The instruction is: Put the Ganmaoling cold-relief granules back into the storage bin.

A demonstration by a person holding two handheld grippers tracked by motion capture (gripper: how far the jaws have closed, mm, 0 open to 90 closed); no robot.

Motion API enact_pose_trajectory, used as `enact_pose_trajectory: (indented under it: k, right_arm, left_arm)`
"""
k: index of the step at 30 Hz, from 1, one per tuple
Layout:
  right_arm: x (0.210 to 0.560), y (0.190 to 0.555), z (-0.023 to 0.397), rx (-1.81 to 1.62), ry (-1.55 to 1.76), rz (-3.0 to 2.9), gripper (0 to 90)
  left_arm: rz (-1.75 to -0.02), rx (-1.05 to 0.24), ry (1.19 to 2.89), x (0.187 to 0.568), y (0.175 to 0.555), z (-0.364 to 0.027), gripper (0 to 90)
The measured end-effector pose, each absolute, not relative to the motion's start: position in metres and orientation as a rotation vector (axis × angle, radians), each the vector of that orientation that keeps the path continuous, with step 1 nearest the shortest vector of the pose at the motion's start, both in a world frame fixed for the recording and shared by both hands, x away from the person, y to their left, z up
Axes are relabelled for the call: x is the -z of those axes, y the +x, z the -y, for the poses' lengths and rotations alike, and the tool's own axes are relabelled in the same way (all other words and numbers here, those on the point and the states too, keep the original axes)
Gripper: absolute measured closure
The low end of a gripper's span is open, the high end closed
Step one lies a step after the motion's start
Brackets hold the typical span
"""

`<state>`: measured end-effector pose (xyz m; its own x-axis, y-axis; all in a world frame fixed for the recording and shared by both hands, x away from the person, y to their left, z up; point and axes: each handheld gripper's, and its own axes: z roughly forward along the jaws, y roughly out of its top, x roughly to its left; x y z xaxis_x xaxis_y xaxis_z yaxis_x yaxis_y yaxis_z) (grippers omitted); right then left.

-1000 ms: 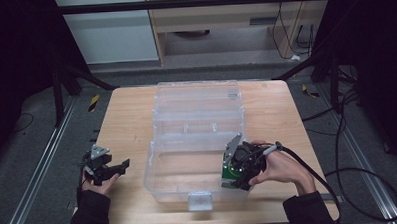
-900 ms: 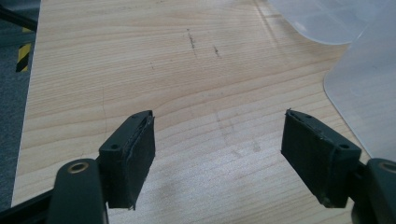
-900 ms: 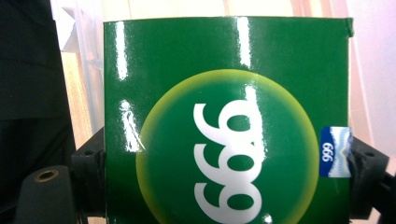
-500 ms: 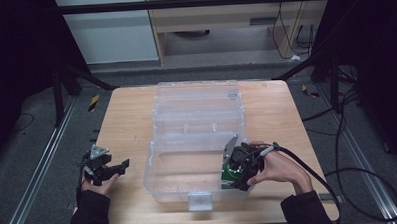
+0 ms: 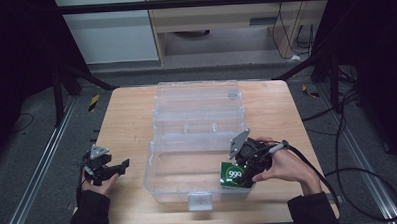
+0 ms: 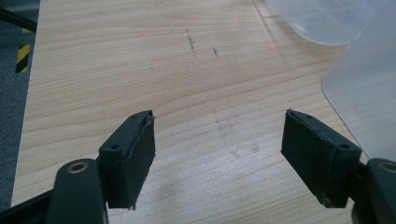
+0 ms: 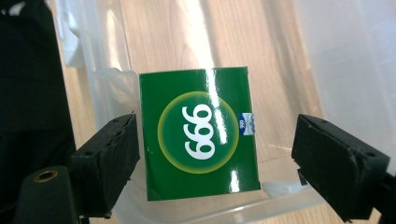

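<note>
A green carton [image 5: 234, 176] marked 999 stands in the front right corner of a clear plastic box [image 5: 152, 161]. My right gripper [image 5: 244, 163] hangs open over that corner. In the right gripper view the carton [image 7: 198, 133] stands upright between the jaws of this gripper [image 7: 217, 125]. One jaw is close beside the carton's edge and the other is well apart from it. My left gripper [image 5: 119, 166] is open above bare wood left of the box. Nothing lies between the jaws of the left gripper [image 6: 219, 116].
The box's clear lid [image 5: 196, 99] lies open and flat toward the back of the wooden table [image 5: 121, 119]. A white latch [image 5: 199, 199] sticks out at the box's front. A corner of the box [image 6: 364, 93] shows at the right of the left gripper view. Dark floor and metal rails surround the table.
Almost nothing: my right hand has shifted very slightly at the box's corner, and the left gripper has stayed put.
</note>
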<state>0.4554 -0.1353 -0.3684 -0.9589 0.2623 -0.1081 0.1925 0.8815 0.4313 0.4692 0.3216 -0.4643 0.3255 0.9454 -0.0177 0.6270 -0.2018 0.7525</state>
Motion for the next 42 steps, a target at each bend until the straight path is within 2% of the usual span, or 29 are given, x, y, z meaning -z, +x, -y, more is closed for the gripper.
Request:
enact_pose_trajectory:
  k: [9,11,21,29,42]
  right_arm:
    - [0.346,0.445,0.162,-0.854,0.517,-2.684,13.5]
    - [0.346,0.443,0.172,-0.874,0.565,-2.635,9.9]
    - [0.358,0.436,0.220,-1.076,0.844,-2.336,6.0]
    - [0.381,0.434,0.246,-1.168,1.059,-2.138,4.7]
    - [0.427,0.446,0.275,-1.118,1.287,-1.928,4.7]
  left_arm:
    - [-1.382,-0.607,1.925,0.464,0.469,-0.322,25.5]
    - [-1.382,-0.608,1.925,0.464,0.469,-0.321,25.5]
    - [-1.380,-0.609,1.932,0.464,0.469,-0.320,25.5]
    - [-1.378,-0.608,1.934,0.464,0.469,-0.320,25.4]
    - [-1.380,-0.600,1.941,0.467,0.470,-0.319,26.4]
